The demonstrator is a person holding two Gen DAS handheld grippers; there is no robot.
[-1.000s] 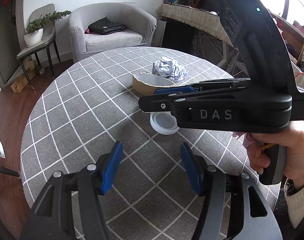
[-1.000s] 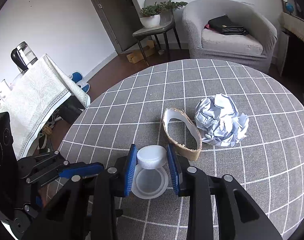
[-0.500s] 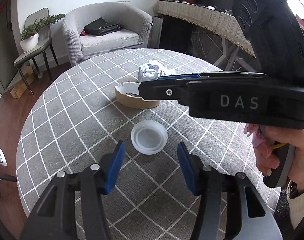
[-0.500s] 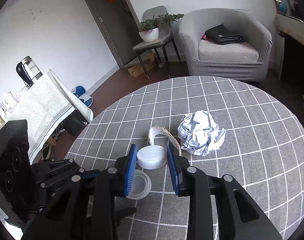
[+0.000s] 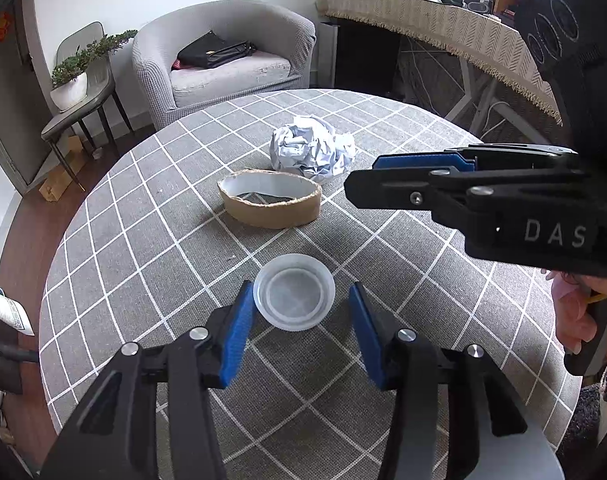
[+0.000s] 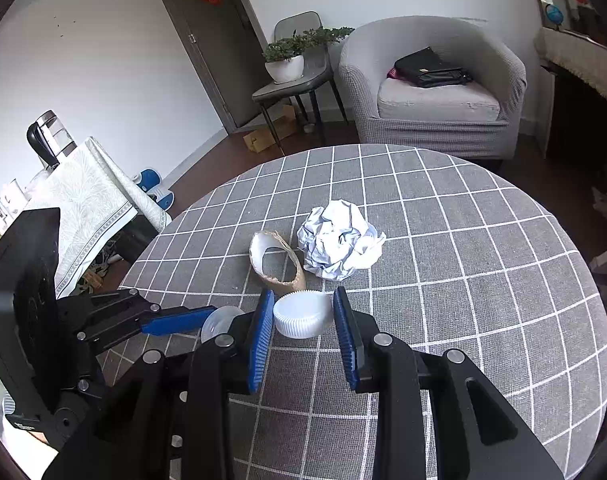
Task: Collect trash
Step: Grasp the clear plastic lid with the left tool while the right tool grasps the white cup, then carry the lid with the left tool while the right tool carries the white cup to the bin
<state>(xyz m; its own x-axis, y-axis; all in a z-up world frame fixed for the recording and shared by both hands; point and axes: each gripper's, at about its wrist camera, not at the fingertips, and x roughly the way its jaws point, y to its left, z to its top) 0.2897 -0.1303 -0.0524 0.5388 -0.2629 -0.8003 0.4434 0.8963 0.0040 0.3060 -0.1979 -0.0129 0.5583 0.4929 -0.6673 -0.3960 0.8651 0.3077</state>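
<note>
On the table (image 5: 143,240), the left gripper (image 5: 299,312) now straddles the clear lid (image 5: 294,296), closing.

Translucent lid (image 5: 294,297), torn cardboard ring (image 5: 270,198) and crumpled paper ball (image 5: 311,153) on checked tablecloth (image 5: 143,240).

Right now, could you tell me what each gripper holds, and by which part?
The right gripper grips a white ribbed cap by its sides. The left gripper holds nothing; its jaws are closing around a clear lid.
</note>
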